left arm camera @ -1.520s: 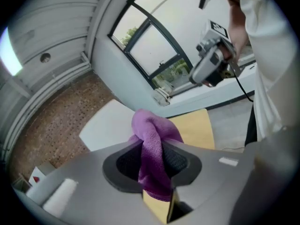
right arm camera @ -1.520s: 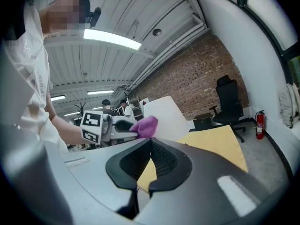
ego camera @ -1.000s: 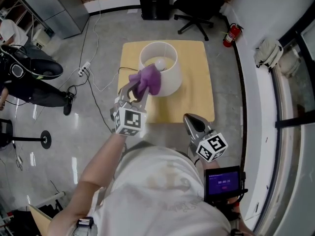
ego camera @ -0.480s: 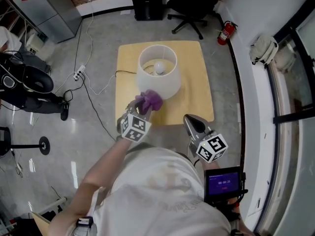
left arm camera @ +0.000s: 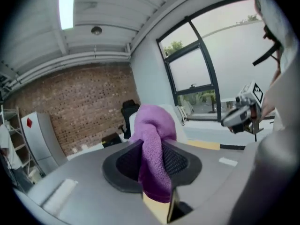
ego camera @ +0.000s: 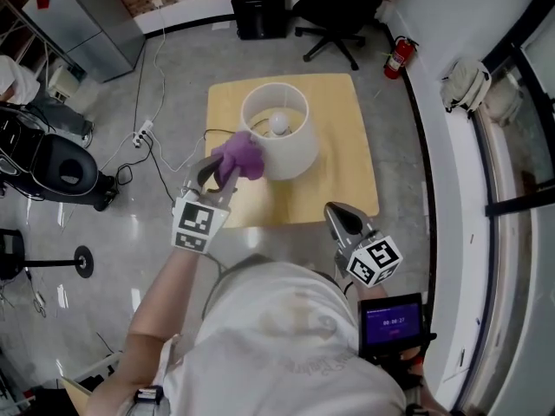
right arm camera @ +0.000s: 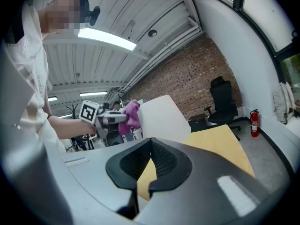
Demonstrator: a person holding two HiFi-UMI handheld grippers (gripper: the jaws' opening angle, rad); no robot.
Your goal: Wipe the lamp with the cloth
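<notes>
Lamp (ego camera: 293, 150): white drum shade, upright on the pale wood bench (ego camera: 342, 189), bulb (ego camera: 278, 124) visible inside the open top. Cloth (ego camera: 236, 155): purple, bunched, pinched between the jaws of the left hand-held gripper (ego camera: 222, 168), held at the shade's left side; contact unclear.

My cloth (ego camera: 238, 154) is bright purple against the plain white lamp (ego camera: 282, 137), and the table (ego camera: 347, 180) under it is pale yellow. My left gripper (ego camera: 218, 170) and right gripper (ego camera: 342, 219) are grey with black, fine-meshed pads (right arm camera: 164, 161) — each carries a white cube (ego camera: 194, 224) printed with black square markers. Further off, the floor (ego camera: 173, 68) is grey, the wall (left arm camera: 84, 107) red-brown brick, the chair (ego camera: 338, 16) black, the fire extinguisher (ego camera: 398, 57) red.
</notes>
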